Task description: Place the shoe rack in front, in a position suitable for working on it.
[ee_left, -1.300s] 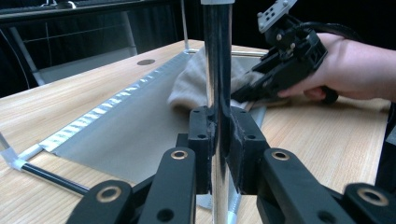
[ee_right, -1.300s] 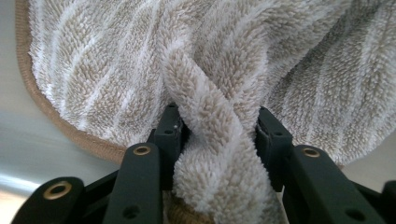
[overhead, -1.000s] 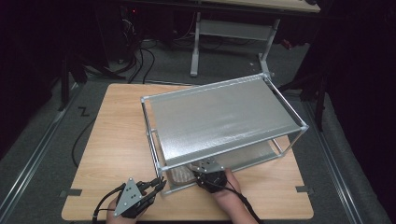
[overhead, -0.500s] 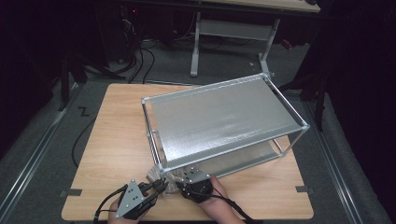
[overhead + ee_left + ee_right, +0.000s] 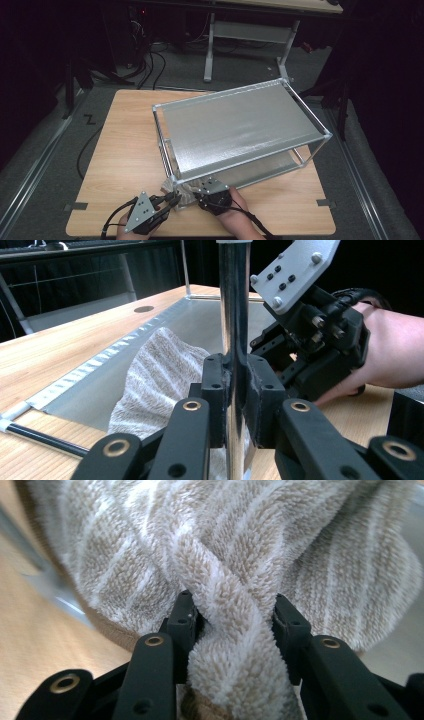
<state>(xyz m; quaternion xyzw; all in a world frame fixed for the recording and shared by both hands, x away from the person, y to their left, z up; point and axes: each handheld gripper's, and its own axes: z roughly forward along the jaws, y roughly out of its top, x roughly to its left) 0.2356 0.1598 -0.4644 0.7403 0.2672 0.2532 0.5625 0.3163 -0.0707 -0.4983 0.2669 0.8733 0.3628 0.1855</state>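
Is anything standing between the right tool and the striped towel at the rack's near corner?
Nothing visible. In the right gripper view the right tool already has a twisted fold of the towel between its jaws, both pads against the pile. The left tool is clamped on the rack's chrome post beside the towel, not between them.

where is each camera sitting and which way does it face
High view: above the person's side, looking forward and down on the table and metal rack; both hands enter at bottom.
Left gripper view: rides the left gripper, clamped on the rack's post; right hand behind.
Right gripper view: rides the right gripper, gripping the towel.
Shared: the towel.
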